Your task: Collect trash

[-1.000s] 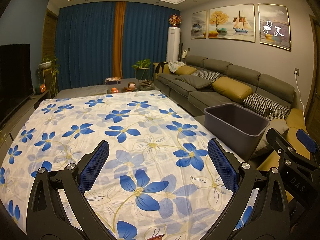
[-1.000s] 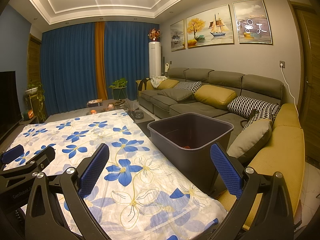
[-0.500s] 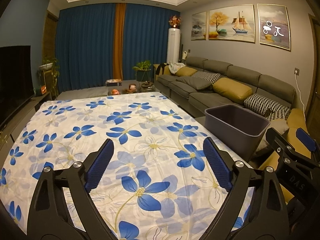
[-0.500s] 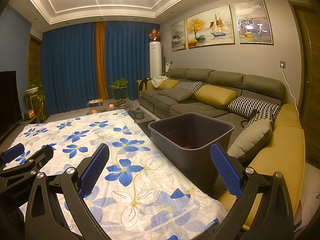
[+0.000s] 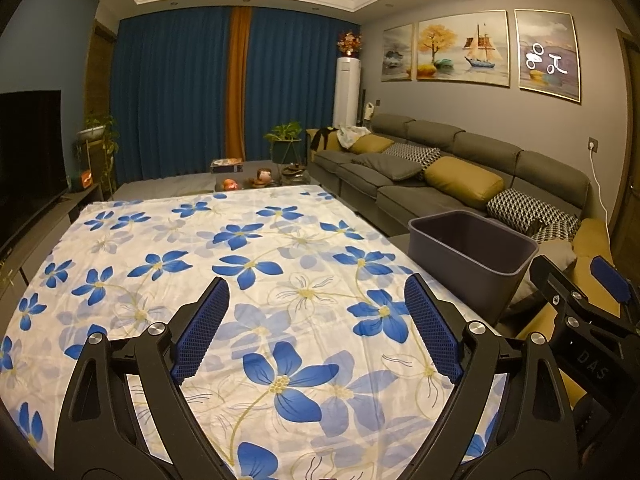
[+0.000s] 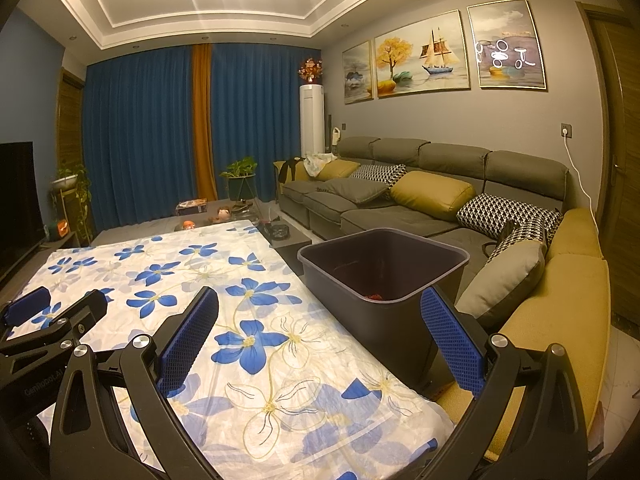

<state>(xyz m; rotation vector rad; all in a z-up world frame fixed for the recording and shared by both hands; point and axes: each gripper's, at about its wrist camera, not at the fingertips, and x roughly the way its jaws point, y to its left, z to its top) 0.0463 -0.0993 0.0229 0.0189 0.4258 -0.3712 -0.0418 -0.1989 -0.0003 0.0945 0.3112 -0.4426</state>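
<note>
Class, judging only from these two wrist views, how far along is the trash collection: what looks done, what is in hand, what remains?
Done: something red lies inside the grey bin, and no litter shows on the floral tablecloth. In hand: nothing; the left gripper and right gripper are both open and empty. Left: apparently nothing here, though table parts outside the views cannot be checked.

tablecloth: white, blue flowers | bin: dark grey | curtains: blue, orange stripe
</note>
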